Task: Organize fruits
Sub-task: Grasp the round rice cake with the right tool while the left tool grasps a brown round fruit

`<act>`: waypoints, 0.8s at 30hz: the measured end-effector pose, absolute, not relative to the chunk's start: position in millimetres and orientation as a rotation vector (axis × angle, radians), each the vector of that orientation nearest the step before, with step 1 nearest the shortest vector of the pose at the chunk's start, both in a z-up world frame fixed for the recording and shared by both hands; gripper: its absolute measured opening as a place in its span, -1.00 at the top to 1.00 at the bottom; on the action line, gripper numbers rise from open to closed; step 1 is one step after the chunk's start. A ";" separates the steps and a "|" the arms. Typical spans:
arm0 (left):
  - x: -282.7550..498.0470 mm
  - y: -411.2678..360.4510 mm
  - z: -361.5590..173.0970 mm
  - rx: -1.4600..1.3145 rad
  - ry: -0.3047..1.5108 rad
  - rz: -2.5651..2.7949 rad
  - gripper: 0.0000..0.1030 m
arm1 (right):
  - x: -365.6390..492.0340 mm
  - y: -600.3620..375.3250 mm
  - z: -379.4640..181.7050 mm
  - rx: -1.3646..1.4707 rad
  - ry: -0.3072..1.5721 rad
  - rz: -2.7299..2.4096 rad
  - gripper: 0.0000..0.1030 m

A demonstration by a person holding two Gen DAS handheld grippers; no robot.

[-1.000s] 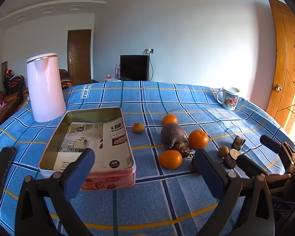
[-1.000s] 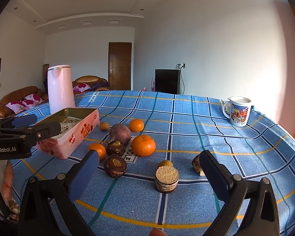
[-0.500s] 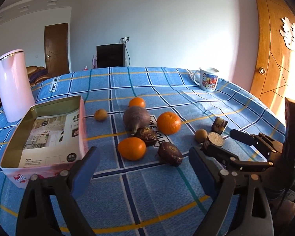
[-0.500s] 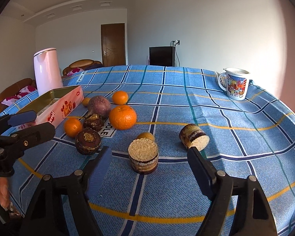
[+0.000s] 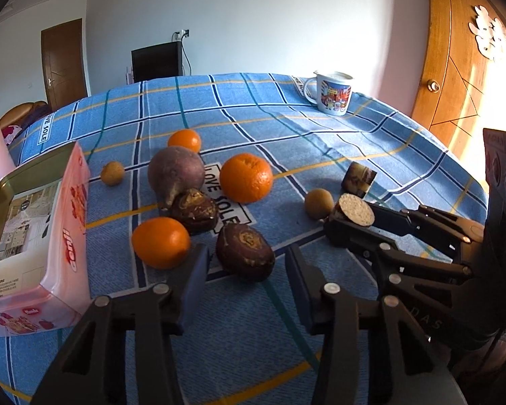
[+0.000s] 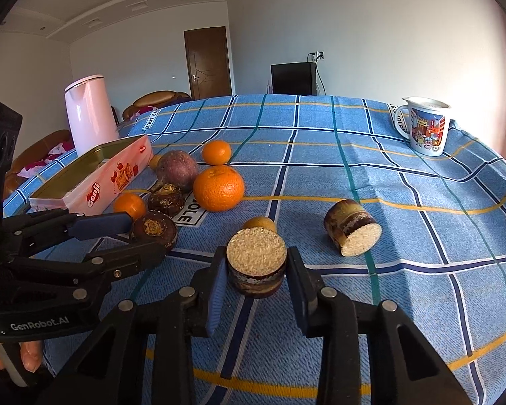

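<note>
Right claw (image 6: 254, 271) has just been closing, pads pressing the cut cane stub (image 6: 255, 261). Left claw (image 5: 246, 273) closing too, narrowed about the dark round fruit (image 5: 244, 256), contact unclear. Risk: the fruit, just ahead of its tips, could roll out.

A printed mug (image 6: 425, 128) and pink kettle (image 6: 89, 114) stand on the checked tablecloth (image 6: 404, 202).

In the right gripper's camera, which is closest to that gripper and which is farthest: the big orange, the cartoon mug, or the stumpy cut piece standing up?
1. Upright cut piece: between the right gripper's fingers.
2. Big orange: middle, left.
3. Cartoon mug: far right edge.
</note>
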State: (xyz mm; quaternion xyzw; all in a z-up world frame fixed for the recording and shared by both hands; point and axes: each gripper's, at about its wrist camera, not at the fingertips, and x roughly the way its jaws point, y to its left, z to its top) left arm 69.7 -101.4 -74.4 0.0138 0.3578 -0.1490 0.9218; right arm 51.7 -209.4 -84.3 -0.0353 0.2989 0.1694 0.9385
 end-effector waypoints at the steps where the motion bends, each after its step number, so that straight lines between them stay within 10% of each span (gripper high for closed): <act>1: 71.7 -103.6 -75.7 0.035 0.749 -0.304 0.08 | 51.3 -208.8 -84.4 -0.075 0.608 0.347 0.30; 24: 55.4 -83.3 -56.5 0.035 0.621 -0.253 0.29 | 34.8 -209.1 -68.6 -0.074 0.471 0.362 0.30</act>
